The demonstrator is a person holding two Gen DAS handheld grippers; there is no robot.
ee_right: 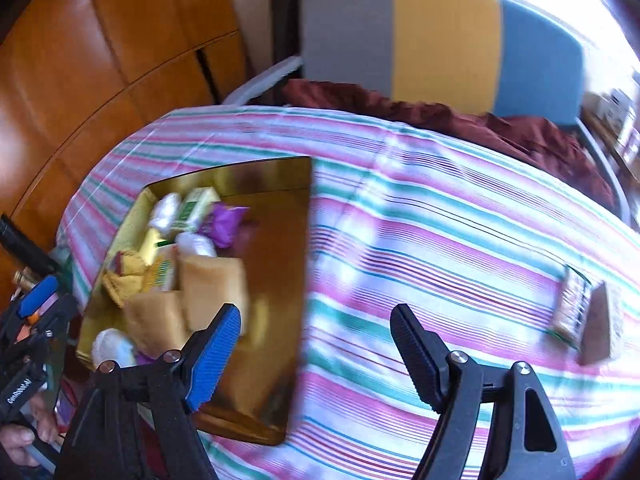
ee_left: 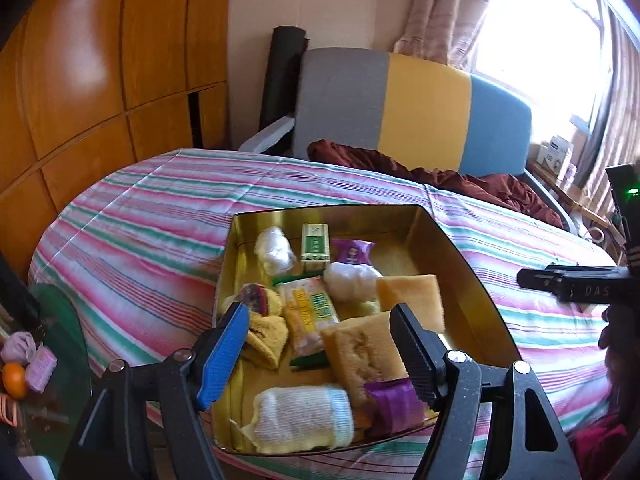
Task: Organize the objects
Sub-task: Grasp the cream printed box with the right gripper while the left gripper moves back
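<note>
Surface: I see a striped cloth (ee_right: 440, 240).
Left gripper (ee_left: 320, 344): wide, empty, my fingers over the tin (ee_left: 460, 280).
Right gripper (ee_right: 316, 356): wide, empty, tin (ee_right: 280, 184) by my blue finger.

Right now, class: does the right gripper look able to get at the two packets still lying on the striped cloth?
Probably yes. The right gripper stands open and empty, the two packets lie in the open, and only bare striped cloth lies between.
</note>
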